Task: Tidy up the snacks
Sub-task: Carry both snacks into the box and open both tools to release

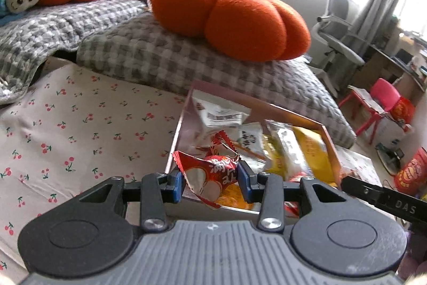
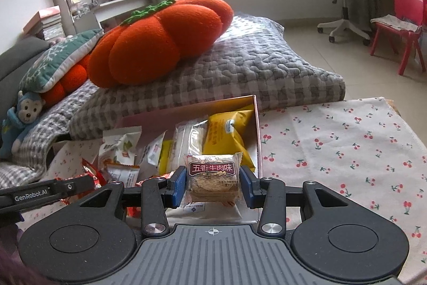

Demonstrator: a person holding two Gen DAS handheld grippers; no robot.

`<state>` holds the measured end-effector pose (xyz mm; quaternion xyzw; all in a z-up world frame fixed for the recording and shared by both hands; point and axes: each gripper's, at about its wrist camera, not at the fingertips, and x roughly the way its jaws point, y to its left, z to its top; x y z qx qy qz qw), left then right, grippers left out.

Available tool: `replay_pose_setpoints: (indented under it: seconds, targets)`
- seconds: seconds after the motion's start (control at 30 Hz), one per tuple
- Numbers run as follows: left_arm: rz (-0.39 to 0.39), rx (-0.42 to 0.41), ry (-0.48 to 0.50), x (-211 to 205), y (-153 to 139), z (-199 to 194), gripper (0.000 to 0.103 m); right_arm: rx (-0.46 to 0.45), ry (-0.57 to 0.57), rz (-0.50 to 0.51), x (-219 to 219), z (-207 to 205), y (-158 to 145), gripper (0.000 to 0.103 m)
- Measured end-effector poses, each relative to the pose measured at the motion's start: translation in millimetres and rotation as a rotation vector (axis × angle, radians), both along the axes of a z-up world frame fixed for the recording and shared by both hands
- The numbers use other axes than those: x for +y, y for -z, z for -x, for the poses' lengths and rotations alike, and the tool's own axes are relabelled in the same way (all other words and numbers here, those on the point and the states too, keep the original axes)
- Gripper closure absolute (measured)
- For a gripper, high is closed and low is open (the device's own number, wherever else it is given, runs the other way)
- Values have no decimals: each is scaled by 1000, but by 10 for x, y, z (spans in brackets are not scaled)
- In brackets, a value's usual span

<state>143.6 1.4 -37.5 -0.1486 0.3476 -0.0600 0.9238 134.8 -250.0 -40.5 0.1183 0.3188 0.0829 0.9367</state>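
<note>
The left tongs (image 1: 210,184) pinch a red snack packet (image 1: 210,175) and the right tongs (image 2: 213,184) pinch a brown biscuit packet (image 2: 213,178), both over the snack box (image 2: 258,130).

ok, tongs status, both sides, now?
Left tongs: closed on the red snack packet.
Right tongs: closed on the brown-label biscuit packet.
</note>
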Motion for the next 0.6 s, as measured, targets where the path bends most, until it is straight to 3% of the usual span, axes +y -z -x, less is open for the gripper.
replay_pose_setpoints:
  seconds: [0.43, 0.6]
  targets:
    - [-27, 4, -21, 2, 104, -70, 65, -10, 10, -7, 40, -91, 82, 60]
    - [-46, -15, -5, -33, 60, -55, 64, -13, 9, -13, 37, -89, 80, 54]
